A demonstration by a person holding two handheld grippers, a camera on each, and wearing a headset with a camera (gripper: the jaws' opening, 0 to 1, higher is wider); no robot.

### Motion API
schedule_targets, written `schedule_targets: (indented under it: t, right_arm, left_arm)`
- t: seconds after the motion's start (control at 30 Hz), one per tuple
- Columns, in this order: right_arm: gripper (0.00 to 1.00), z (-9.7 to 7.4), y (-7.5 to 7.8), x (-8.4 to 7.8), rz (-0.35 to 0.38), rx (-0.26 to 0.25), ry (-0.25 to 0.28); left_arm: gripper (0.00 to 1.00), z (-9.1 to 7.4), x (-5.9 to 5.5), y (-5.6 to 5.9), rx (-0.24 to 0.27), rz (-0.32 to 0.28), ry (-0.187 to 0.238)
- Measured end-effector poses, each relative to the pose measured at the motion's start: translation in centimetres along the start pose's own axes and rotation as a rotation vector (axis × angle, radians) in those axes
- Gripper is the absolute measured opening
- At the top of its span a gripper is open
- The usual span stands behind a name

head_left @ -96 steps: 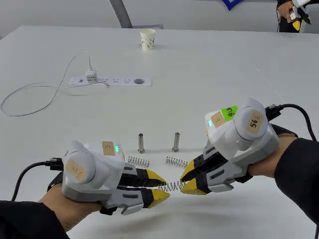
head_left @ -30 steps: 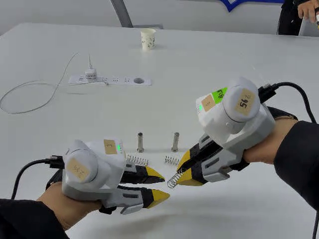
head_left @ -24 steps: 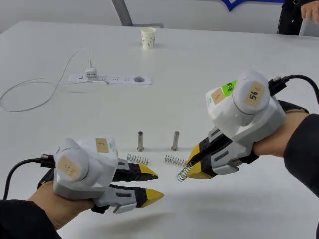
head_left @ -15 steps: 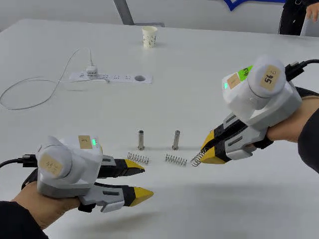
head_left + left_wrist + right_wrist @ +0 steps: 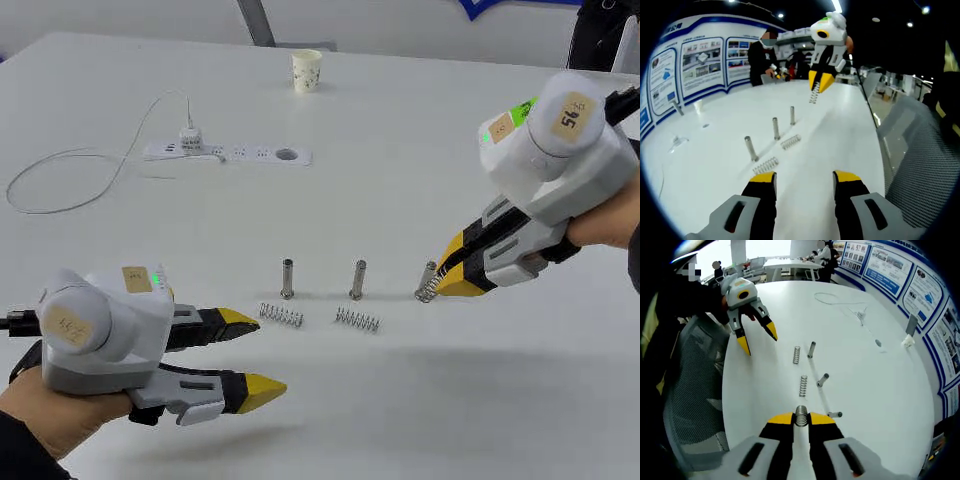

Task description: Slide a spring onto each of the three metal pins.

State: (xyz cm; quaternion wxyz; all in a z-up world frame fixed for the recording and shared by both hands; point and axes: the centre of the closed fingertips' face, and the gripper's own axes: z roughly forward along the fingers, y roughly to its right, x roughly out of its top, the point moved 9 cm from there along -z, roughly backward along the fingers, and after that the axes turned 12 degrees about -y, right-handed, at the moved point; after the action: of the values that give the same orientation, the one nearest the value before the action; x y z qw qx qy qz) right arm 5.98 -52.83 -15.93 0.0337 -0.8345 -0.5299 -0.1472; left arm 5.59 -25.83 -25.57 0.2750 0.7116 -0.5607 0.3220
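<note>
Three short metal pins stand in a row: left pin (image 5: 288, 278), middle pin (image 5: 358, 279), right pin (image 5: 430, 270). My right gripper (image 5: 445, 285) is shut on a spring (image 5: 427, 292), and the spring's free end sits right against the right pin. The right gripper view has that spring (image 5: 800, 416) between the yellow tips, just left of the nearest pin (image 5: 834, 414). Two more springs (image 5: 281, 314) (image 5: 357, 319) lie flat in front of the left and middle pins. My left gripper (image 5: 262, 352) hovers open at the near left, holding nothing.
A white power strip (image 5: 232, 153) with a plugged-in cable lies at the far left, and a paper cup (image 5: 307, 70) stands beyond it. A mesh chair (image 5: 920, 165) is by the table edge. People stand at the far end of the room.
The right gripper has carried the spring up and to the right, from near the left gripper's tips to the rightmost pin. The left gripper has drawn back to the left and stands open.
</note>
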Motion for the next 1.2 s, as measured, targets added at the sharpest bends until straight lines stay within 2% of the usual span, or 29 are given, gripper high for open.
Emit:
schedule_targets:
  t: [0.23,0.47,0.8,0.97,1.2]
  right_arm:
    - [0.12,0.1,2.5,-0.7,0.020,-0.030,-0.045]
    - [0.12,0.6,4.1,-0.6,0.026,-0.048,-0.083]
    - [0.12,1.6,5.7,-0.2,0.027,-0.049,-0.128]
    - [0.12,2.5,6.1,-0.2,0.023,-0.042,-0.160]
    - [0.12,3.0,6.6,-0.2,0.027,-0.036,-0.174]
  left_arm:
    - [0.51,-0.2,-0.7,-0.1,0.019,-0.028,-0.016]
    - [0.53,-0.3,-1.0,0.0,0.022,-0.038,-0.019]
    - [0.56,-0.3,-1.3,-0.1,0.025,-0.057,-0.018]
    - [0.57,-0.3,-1.4,-0.2,0.029,-0.062,-0.017]
    - [0.58,-0.3,-1.6,-0.4,0.034,-0.069,-0.018]
